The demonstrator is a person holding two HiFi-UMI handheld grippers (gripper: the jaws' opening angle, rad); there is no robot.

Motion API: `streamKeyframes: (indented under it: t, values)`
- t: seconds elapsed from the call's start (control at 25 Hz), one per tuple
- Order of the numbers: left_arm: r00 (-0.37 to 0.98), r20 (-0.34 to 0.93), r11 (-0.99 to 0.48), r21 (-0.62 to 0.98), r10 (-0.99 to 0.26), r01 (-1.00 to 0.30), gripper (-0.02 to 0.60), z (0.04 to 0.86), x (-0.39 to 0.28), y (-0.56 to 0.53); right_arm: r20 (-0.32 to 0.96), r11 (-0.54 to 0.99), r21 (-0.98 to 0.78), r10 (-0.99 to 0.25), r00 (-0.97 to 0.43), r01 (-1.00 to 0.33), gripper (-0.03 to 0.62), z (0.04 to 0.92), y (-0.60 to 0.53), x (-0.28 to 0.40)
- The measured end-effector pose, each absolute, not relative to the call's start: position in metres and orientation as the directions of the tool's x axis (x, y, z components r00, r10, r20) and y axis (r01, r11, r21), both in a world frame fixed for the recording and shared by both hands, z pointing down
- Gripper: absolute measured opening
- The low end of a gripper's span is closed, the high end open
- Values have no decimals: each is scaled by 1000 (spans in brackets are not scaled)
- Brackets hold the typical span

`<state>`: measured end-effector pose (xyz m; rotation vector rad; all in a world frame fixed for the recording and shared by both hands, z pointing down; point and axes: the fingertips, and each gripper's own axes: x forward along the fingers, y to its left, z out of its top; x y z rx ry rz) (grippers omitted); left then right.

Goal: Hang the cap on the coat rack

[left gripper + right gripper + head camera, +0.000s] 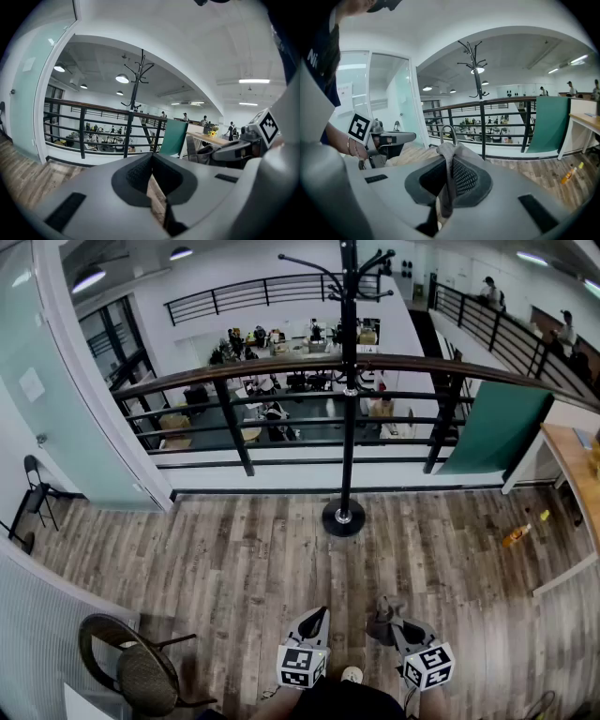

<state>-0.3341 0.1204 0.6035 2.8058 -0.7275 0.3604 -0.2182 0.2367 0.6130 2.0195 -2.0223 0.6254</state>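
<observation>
The black coat rack (348, 381) stands on its round base by the railing, straight ahead of me; it also shows in the left gripper view (135, 93) and the right gripper view (476, 65). My right gripper (387, 613) is low in the head view, shut on the grey cap (382, 624). Between its jaws the cap (449, 154) appears as folded grey fabric with a metal buckle loop on top. My left gripper (317, 615) hovers beside it, shut with nothing in it (151, 161). Both grippers are well short of the rack.
A dark railing (281, 373) runs behind the rack, with an open hall below. A green panel (495, 427) and a wooden table (570, 465) stand at right, an orange bottle (516, 535) lies on the floor. A wicker chair (131, 667) is near left.
</observation>
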Motion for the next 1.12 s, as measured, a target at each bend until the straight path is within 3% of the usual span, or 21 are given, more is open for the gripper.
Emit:
streamKeyframes:
  t: [0.8,1.12]
  values:
    - [862,264,-866,145,-433,-479,3,595,-360,103,344,-259,-106,-915,209,-960,23,591,215,-196]
    - [820,313,-830,142,-480,-540,3,613,-351,77,377,-219,-146,-914,150,-965,23,616,190,-177]
